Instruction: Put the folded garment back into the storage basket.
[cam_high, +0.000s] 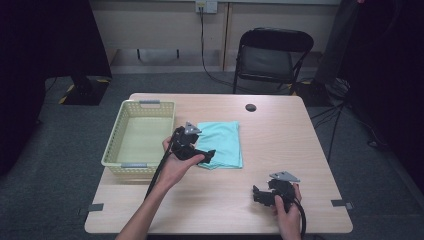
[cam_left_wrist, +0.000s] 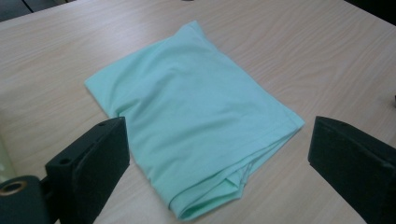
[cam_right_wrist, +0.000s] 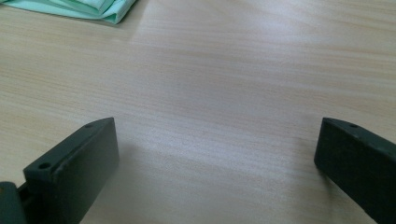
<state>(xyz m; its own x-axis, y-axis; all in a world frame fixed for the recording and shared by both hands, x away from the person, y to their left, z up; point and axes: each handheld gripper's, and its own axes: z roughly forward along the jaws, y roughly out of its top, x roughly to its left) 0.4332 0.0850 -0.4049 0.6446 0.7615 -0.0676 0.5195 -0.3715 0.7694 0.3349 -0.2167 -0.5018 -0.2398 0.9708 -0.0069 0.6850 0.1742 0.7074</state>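
**Mint-green folded cloth, left jaws poised wide**

Mint-green folded cloth (cam_left_wrist: 191, 121) lies flat on pale wood table (cam_high: 280, 150), just beside yellow plastic basket (cam_high: 112, 142). Left gripper (cam_left_wrist: 217, 158) hovers over its near corner, jaws wide, empty. Right gripper (cam_right_wrist: 217, 163) wide, empty, above bare wood. Risk: pinching only the top layer, so the fold spills open

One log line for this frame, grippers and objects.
left gripper: open, over folded green cloth | right gripper: open, above bare table, holding nothing | yellow basket: left of cloth, looks empty
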